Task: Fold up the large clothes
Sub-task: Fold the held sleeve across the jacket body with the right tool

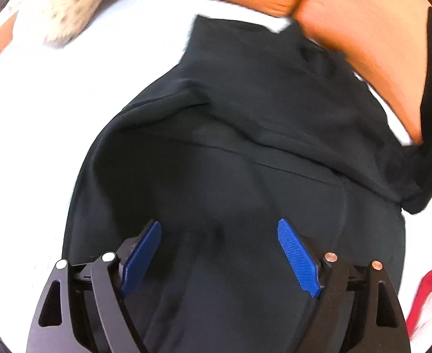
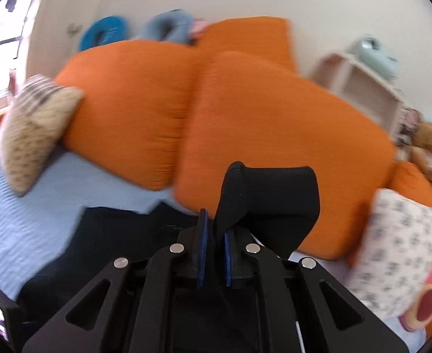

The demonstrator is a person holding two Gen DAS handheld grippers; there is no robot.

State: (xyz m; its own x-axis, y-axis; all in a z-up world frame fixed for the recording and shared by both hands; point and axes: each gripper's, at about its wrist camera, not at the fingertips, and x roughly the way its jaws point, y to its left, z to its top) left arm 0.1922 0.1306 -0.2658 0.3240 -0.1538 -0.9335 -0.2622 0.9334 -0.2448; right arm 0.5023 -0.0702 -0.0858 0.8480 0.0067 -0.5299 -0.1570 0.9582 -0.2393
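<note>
The left claw (image 1: 219, 232) points steeply down over the black garment (image 1: 245, 135), its 2 blue pads (image 1: 299, 260) spread wide with nothing between them; the cloth lies below, and whether the pads touch it cannot be told. The garment is spread on the pale bed cover (image 1: 54, 117), with one layer folded across its upper part and a seam running over the middle. Its far edge reaches the orange cushions (image 1: 363, 29).

The right claw (image 2: 214, 234) is clenched on a fold of the same black garment (image 2: 271, 197), which stands up from between the pads and flares out above them, in front of the orange cushions (image 2: 274, 123). More black cloth lies on the cover (image 2: 25, 206) to the left of the claw. A beige pillow (image 2: 33, 135) leans against the cushions at the left, and a patterned pillow (image 2: 392, 250) sits at the right. Both views are blurred.
</note>
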